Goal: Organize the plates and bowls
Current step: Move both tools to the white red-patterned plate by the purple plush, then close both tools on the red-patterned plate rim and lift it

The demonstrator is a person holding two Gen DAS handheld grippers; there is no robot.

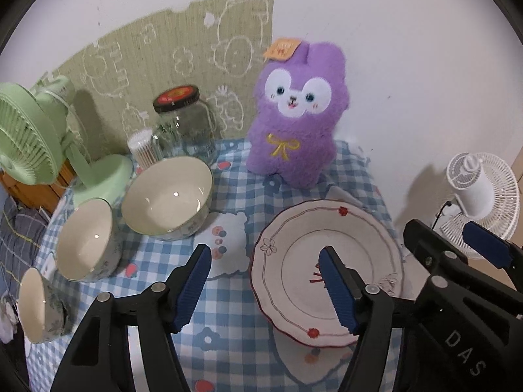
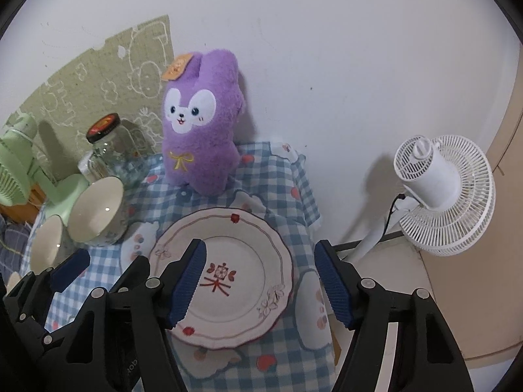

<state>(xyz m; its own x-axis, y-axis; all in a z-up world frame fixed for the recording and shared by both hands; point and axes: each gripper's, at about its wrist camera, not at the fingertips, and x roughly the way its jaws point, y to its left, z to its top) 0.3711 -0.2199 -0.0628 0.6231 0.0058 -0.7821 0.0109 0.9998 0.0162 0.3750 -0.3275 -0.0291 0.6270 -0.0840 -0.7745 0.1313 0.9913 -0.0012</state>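
At the lower left of the left-wrist frame a small bowl lies tipped toward the camera. Up and right of it sits a middle bowl, and then a big bowl at centre left; the three make a diagonal row, close together. All are empty. The plate lies flat on the checked cloth at centre right, well apart from the bowls.

The left tongs hang with jaws fairly wide and nothing between them. One pad sits over bare cloth and the other over the plate's middle, apparently without touching it. In the right-wrist frame the right tongs are likewise open and empty, straddling the right half of the plate.

The step in hand looks like a two-handed pick of the plate, or plate and bowl at once. A flat plate gives little to pinch. It would be best to come at the scalloped rim from the side, one pad under the lip and one on top. Then lift it level so it does not skid on the cloth. The cloth is loose and may drag. The plush toy stands just behind the plate. At far right the white fan is clear of the work.
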